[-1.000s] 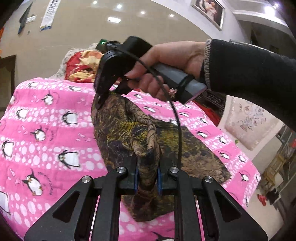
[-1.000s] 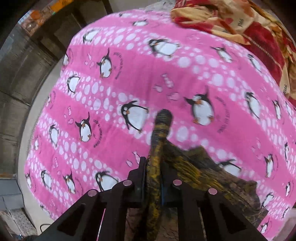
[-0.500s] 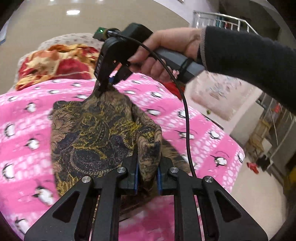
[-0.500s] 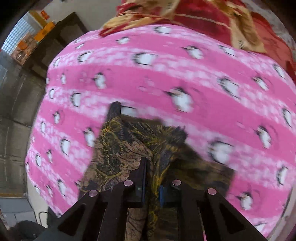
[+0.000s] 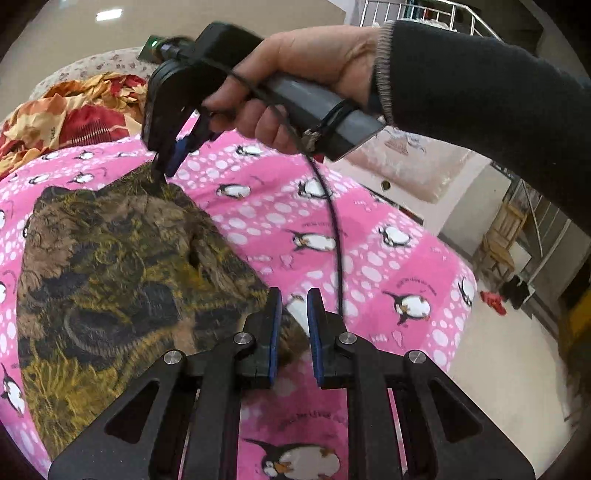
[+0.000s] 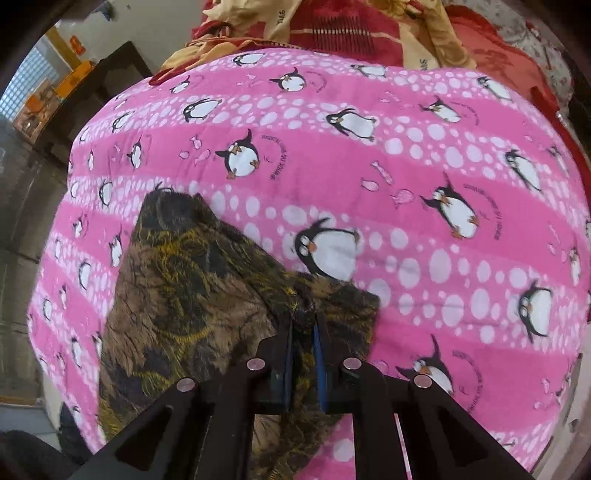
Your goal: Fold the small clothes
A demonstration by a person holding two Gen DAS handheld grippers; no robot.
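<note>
A small brown, black and yellow patterned garment [image 5: 122, 280] lies folded over on the pink penguin bedspread [image 5: 369, 258]. My left gripper [image 5: 293, 306] is open and empty, its blue pads just past the garment's near right edge. My right gripper [image 6: 303, 325] is shut on a fold of the garment [image 6: 192, 295] at its right corner. In the left wrist view the right gripper [image 5: 166, 166] pinches the garment's far corner, low over the bed, held by a hand in a dark sleeve.
A red and yellow blanket [image 5: 62, 114] is bunched at the head of the bed; it also shows in the right wrist view [image 6: 351, 33]. The bed's edge drops to a tiled floor [image 5: 498, 369] on the right. Dark furniture [image 6: 92, 92] stands beyond the bed.
The garment has been laid down flat on the bedspread. My left gripper has opened and let go of it. My right gripper still holds its corner, lower over the bed.
</note>
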